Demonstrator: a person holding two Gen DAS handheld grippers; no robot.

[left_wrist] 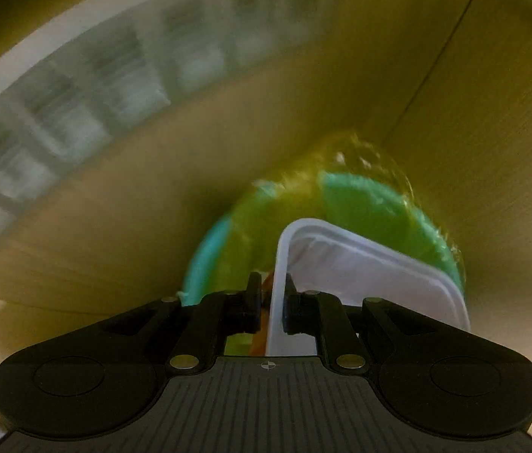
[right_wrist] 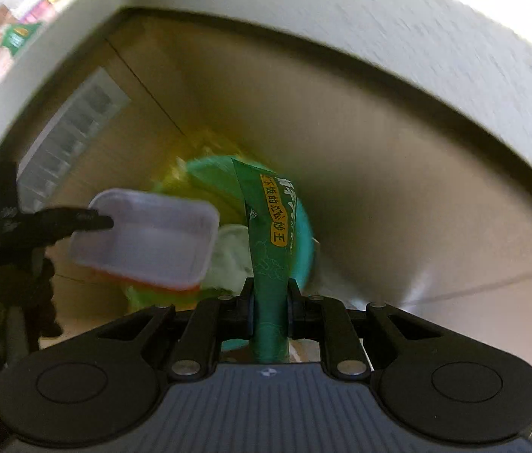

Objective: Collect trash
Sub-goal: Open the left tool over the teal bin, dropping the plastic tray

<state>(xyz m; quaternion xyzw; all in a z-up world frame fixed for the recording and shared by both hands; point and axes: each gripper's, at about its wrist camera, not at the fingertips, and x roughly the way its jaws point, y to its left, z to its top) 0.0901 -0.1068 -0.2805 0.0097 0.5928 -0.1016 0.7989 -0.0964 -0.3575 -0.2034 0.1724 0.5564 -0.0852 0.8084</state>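
Two claws are loaded: your left claw (left_wrist: pixel 270 302) pinches the white tray (left_wrist: pixel 360 271) at lower centre, your right claw (right_wrist: pixel 269 302) clamps the green wrapper (right_wrist: pixel 266 226). Both hang over the green-lined bin (right_wrist: pixel 300 226); release off-centre and they could catch its rim.

a white ledge (right_wrist: pixel 341 11) curved across the far side, above a tan wall (right_wrist: pixel 398 196). a white grille with blurred slots (left_wrist: pixel 88 87) sat to the left on that wall. colourful, blurred goods (right_wrist: pixel 17 37) lay far left, beyond the ledge.
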